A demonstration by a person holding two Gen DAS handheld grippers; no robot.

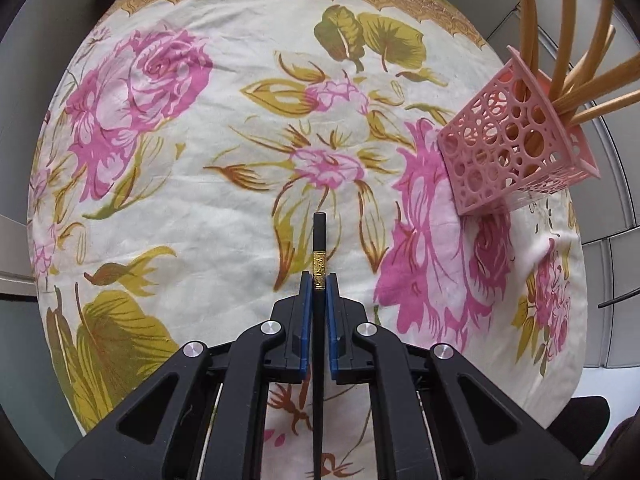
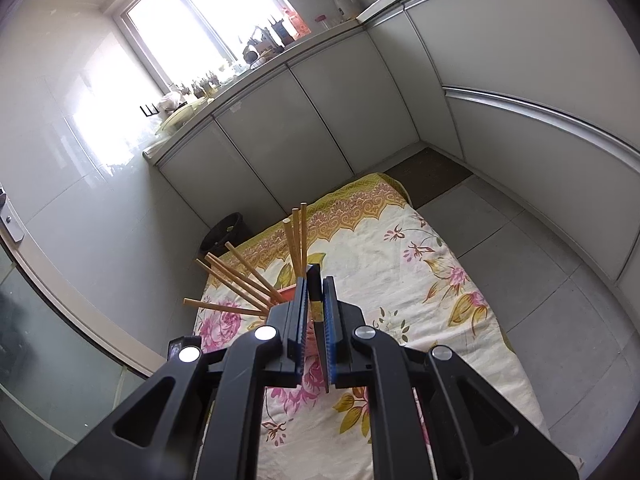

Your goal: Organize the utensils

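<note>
My left gripper [image 1: 319, 280] points down at the flowered tablecloth [image 1: 200, 184] and is shut on a black chopstick [image 1: 319, 236] with a gold band; its end sticks out past the blue pads. To the right stands a pink perforated holder [image 1: 512, 152] with several wooden chopsticks [image 1: 568, 52] fanning out of it. In the right wrist view my right gripper [image 2: 315, 279] is shut on another black chopstick [image 2: 319, 332] with a gold band. It hovers just in front of the holder [image 2: 289, 291], which the fingers mostly hide; the wooden chopsticks [image 2: 240, 276] spread to its left.
The cloth-covered table [image 2: 440, 280] stands in a kitchen corner. White cabinets [image 2: 320, 128] run behind and to the right. A dark bin [image 2: 226, 230] sits on the floor past the table's far edge. Grey tiled floor [image 2: 540, 272] lies on the right.
</note>
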